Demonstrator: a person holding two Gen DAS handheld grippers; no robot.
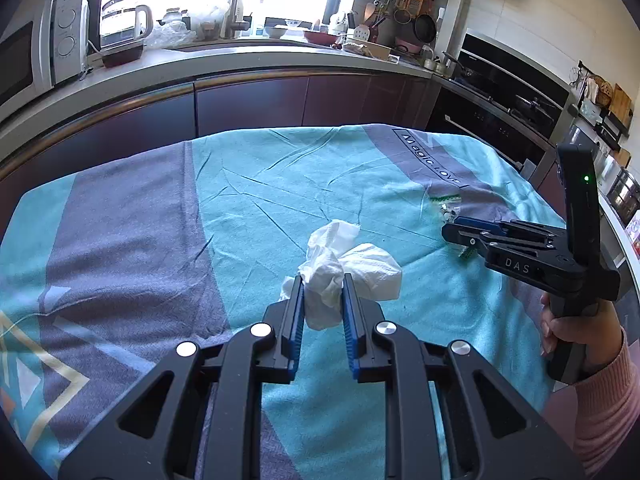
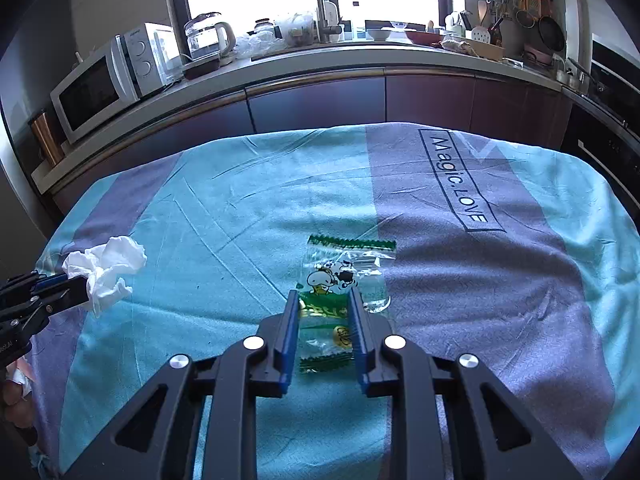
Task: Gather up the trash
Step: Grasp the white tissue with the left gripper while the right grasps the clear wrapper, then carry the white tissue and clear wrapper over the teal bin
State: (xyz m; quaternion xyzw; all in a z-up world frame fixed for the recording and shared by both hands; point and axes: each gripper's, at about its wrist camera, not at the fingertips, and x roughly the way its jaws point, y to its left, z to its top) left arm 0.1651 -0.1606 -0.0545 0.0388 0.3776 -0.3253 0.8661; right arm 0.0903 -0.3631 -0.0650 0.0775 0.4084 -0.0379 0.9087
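Crumpled white tissue point(image 1: 344, 268), soft and puckered into irregular folds, sits pinched between the narrowly set jaws of the left gripper point(image 1: 323, 284), whose blue ribbed pads press into it from both sides; in the right wrist view the same wad bulges beyond the black fingertips at the far left edge, and whether it still touches the cloth cannot be told. The right gripper point(image 2: 324, 296) holds its jaws just as narrow around a clear, crinkly plastic wrapper point(image 2: 344, 280) with green zigzag-cut ends, a cartoon figure and a yellow round mark; the wrapper lies flat on the cloth, its lower half running between the blue pads, and it is hard to tell whether the pads truly press its edges or only flank it. From the left wrist view that wrapper is mostly hidden behind the black fingers, only a green scrap and a glint of film showing. A hand point(image 1: 576, 332) in a pink knitted sleeve grips the right gripper's handle at the frame's edge. The tablecloth point(image 2: 500, 280) is a matte, creased weave in teal and grey-violet bands with printed lettering. Behind it run a pale worktop, a white microwave point(image 2: 116, 80) and a glass kettle point(image 2: 208, 36), while the window glare washes out detail around the tap.
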